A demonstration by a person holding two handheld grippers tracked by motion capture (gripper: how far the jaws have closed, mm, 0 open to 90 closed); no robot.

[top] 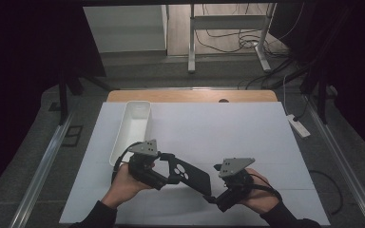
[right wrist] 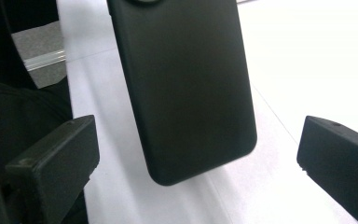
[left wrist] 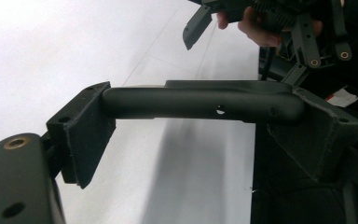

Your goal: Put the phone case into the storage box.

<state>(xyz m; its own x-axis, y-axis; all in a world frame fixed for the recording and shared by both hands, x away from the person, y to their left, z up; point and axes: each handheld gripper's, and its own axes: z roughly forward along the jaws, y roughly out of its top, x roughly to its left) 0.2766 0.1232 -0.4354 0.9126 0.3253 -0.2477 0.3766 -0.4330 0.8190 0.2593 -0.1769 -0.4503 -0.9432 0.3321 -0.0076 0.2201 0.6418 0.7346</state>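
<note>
High view: left gripper (top: 171, 172) jaws clamped on black phone case (top: 190, 175), right gripper (top: 215, 183) jaws wide apart.

From where I stand: one black phone case (top: 190, 174), held between two handheld grippers, the left gripper (top: 164, 167) and the right gripper (top: 217, 183). One long white tray (top: 132, 128) sits on one white mat (top: 247, 137). One power strip (top: 298, 125) lies on the floor
</note>
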